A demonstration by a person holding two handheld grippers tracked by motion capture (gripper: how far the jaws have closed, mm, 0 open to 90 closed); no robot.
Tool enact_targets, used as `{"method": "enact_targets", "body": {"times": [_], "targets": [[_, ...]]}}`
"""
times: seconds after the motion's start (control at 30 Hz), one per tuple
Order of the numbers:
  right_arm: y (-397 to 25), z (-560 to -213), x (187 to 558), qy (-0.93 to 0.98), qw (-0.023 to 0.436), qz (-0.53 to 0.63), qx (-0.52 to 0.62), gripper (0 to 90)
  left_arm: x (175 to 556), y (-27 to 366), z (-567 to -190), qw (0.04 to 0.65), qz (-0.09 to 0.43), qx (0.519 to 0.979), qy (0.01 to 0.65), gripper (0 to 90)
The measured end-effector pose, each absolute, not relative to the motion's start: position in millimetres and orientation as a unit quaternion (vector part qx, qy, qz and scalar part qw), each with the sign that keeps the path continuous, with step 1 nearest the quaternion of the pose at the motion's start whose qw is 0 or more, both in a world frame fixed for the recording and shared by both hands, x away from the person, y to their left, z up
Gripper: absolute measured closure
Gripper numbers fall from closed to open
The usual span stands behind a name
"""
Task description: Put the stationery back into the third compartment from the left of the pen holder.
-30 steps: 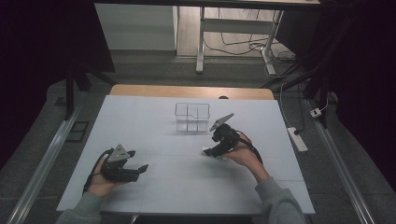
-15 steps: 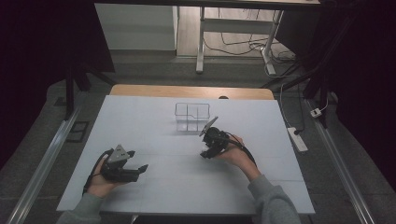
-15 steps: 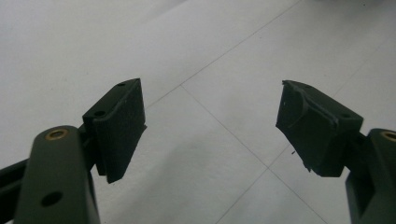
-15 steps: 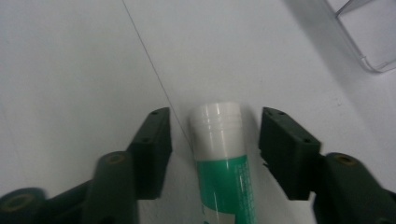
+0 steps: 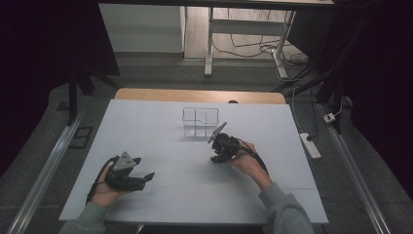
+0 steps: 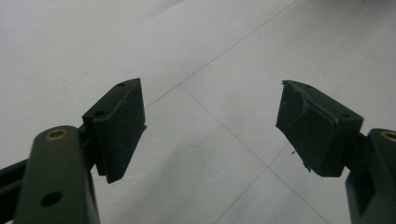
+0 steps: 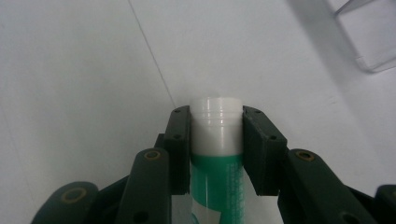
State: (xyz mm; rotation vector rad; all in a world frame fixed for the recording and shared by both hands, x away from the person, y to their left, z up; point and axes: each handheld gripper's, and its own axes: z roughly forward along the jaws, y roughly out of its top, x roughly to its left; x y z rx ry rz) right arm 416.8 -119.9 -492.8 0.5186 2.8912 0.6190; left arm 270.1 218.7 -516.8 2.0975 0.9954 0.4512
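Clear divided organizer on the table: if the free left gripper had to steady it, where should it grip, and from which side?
Probably a thin outer wall of the clear organizer, taken from above: its top is open. The left gripper stands open; the right gripper holds the glue stick.

A clear divided box (image 5: 200, 122) was set on the white table (image 5: 146, 122), toward its far edge and near the middle; the right gripper (image 5: 217, 155) was held just near and right of that box, a tube (image 7: 215, 154) being clamped between its jaws with the cap end pointed away over the table; in the right gripper view the box (image 7: 369, 32) was seen far to the right; the left gripper (image 5: 146, 178) was held well apart, at the near left, jaws spread above bare table.
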Motion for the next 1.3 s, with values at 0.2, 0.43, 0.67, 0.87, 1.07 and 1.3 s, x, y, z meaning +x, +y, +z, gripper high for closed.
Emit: {"method": "enact_targets", "body": {"times": [0.2,0.43,0.67,0.87,1.07,1.3], "targets": [[-132.5,-472.3,415.6,0.941,0.093,0.267,0.188,64.8,270.3,221.3,-517.1,0.377,0.179,0.820,0.392,23.6],[-152.8,-452.3,415.4,0.913,0.096,0.333,0.216,64.8,270.0,222.0,-516.7,0.379,0.179,0.818,0.393,23.6],[-162.5,-437.8,412.8,0.885,0.085,0.398,0.227,64.8,270.9,222.1,-516.6,0.383,0.177,0.816,0.395,23.5],[-167.6,-427.1,409.9,0.867,0.073,0.434,0.233,64.8,270.9,222.4,-516.2,0.384,0.177,0.815,0.396,23.6],[-170.9,-422.6,408.4,0.857,0.081,0.451,0.236,64.7,270.9,222.1,-516.2,0.383,0.178,0.815,0.396,23.5],[-174.4,-415.8,406.3,0.836,0.108,0.479,0.245,64.7,270.3,221.0,-516.4,0.382,0.178,0.815,0.399,23.4]]}}
